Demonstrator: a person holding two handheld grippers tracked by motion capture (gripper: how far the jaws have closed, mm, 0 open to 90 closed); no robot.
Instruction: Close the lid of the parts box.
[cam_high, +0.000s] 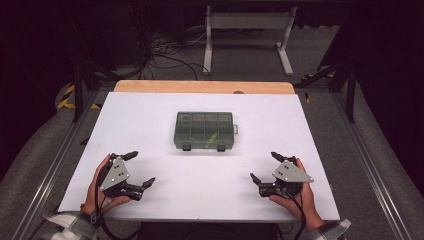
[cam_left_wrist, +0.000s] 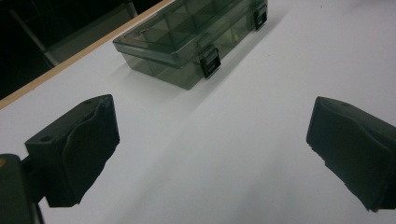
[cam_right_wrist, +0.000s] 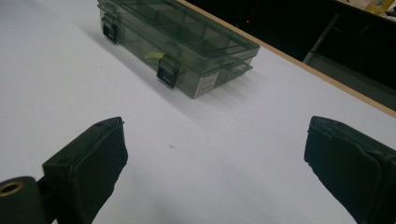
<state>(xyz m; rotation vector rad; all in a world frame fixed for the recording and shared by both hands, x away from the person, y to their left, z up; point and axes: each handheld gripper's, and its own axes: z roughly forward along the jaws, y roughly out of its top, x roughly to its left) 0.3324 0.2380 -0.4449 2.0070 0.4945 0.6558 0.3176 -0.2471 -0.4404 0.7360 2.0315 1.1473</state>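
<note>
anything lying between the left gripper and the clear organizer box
Nothing: in the high view, only bare white table top separates the left gripper from the organizer box. The left gripper view shows the same.

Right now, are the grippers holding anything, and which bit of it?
Nothing is held. The left gripper and right gripper are both open above the table, apart from the closed box.

You've got one table (cam_high: 150, 130) in front of you, and one smoky clear compartment box (cam_high: 204, 130) sitting on it. That box carries two black latches on its near edge, one (cam_high: 186, 147) and another (cam_high: 220, 147), and there's one yellow-green piece (cam_high: 213, 136) inside. You're holding two grippers, the left gripper (cam_high: 142, 169) and the right gripper (cam_high: 264, 166), two jaws on each, four jaws all told.
</note>
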